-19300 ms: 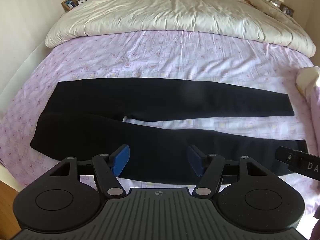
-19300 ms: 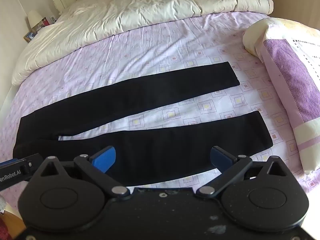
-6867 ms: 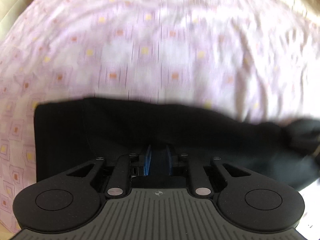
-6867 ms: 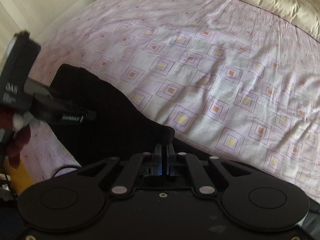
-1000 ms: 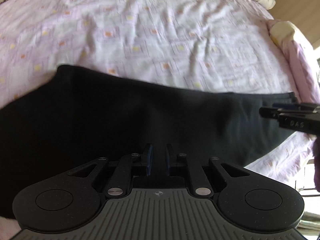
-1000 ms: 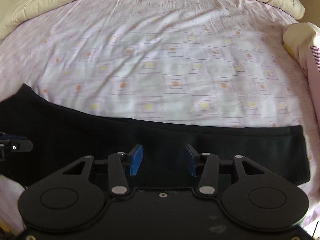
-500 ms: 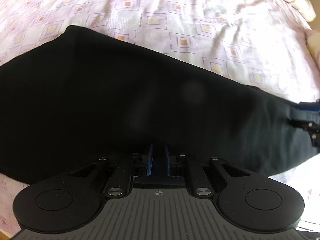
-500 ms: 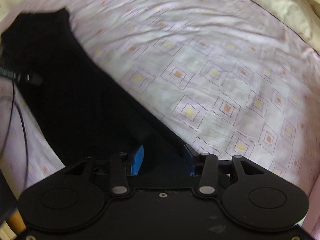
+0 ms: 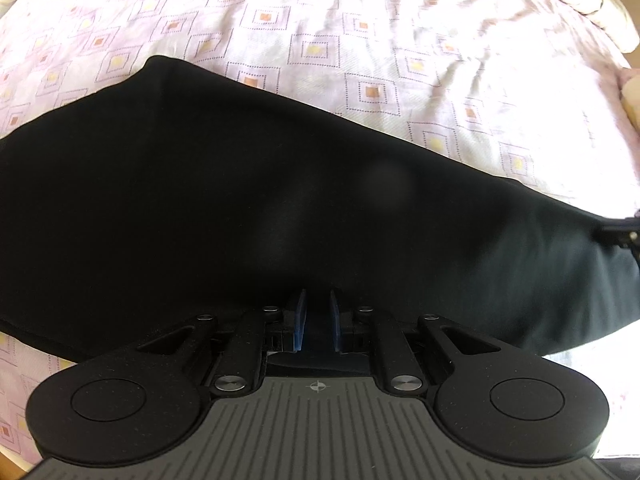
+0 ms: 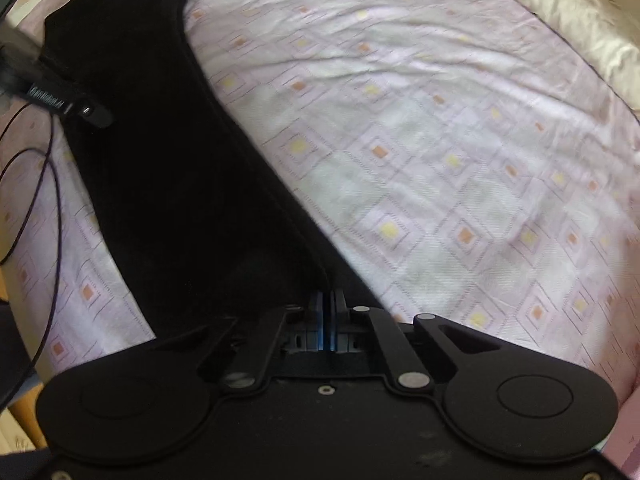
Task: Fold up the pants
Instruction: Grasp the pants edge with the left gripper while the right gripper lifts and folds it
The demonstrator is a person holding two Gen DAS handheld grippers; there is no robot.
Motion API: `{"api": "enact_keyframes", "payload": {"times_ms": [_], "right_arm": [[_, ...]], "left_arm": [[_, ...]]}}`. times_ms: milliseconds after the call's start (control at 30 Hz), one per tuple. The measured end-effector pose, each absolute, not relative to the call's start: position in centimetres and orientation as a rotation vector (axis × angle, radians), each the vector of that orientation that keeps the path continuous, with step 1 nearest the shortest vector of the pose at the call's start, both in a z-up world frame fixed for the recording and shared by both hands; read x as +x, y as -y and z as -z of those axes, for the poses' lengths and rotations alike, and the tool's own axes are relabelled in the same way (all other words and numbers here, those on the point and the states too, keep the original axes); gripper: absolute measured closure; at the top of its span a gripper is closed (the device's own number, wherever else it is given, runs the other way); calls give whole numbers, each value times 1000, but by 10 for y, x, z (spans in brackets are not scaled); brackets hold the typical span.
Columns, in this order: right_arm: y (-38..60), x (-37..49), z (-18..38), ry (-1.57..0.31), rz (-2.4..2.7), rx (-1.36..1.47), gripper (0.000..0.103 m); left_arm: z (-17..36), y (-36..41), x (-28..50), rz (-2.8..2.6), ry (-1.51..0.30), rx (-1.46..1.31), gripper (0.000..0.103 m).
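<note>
The black pants (image 9: pixel 240 200) lie as one long band across the lilac patterned sheet (image 9: pixel 400 60). My left gripper (image 9: pixel 318 320) points down at their near edge, its blue pads shut on black fabric. In the right wrist view the pants (image 10: pixel 160 160) run from upper left down to my right gripper (image 10: pixel 329 316), whose pads are shut on the fabric's end. The left gripper (image 10: pixel 86 110) shows at the far left of that view, over the cloth. A tip of the right gripper (image 9: pixel 616 232) shows at the right edge of the left wrist view.
The sheet (image 10: pixel 440 160) stretches away beyond the pants, with a cream duvet (image 10: pixel 560 8) bunched at the far side. A thin dark cable (image 10: pixel 52 168) loops over the bed's left edge, and wooden floor (image 10: pixel 20 412) shows below it.
My right gripper has rolled and moved to the pants' end, and its jaws have closed on the fabric. The left gripper has sunk a little closer to the cloth, still shut on it.
</note>
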State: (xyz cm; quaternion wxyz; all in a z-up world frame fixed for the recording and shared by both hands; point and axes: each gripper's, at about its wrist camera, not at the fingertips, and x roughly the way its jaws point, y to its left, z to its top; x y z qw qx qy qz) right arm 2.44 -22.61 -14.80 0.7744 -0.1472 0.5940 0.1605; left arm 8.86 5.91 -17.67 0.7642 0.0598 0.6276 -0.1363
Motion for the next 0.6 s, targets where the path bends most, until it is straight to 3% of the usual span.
{"api": "enact_keyframes", "payload": {"times_ms": [400, 433, 500, 533, 600], "right_arm": [[222, 24, 157, -1199, -218, -347, 99], [225, 26, 159, -1221, -231, -327, 97], [232, 29, 160, -1236, -219, -283, 81], [236, 30, 159, -1231, -191, -269, 62], [249, 27, 148, -1188, -130, -202, 58]], "left_arm": [[151, -38, 68, 303, -1307, 170, 88], [149, -33, 67, 315, -1304, 172, 88], [143, -22, 64, 340, -1289, 183, 88], [140, -17, 63, 352, -1277, 188, 88], [134, -8, 59, 386, -1255, 186, 88]]}}
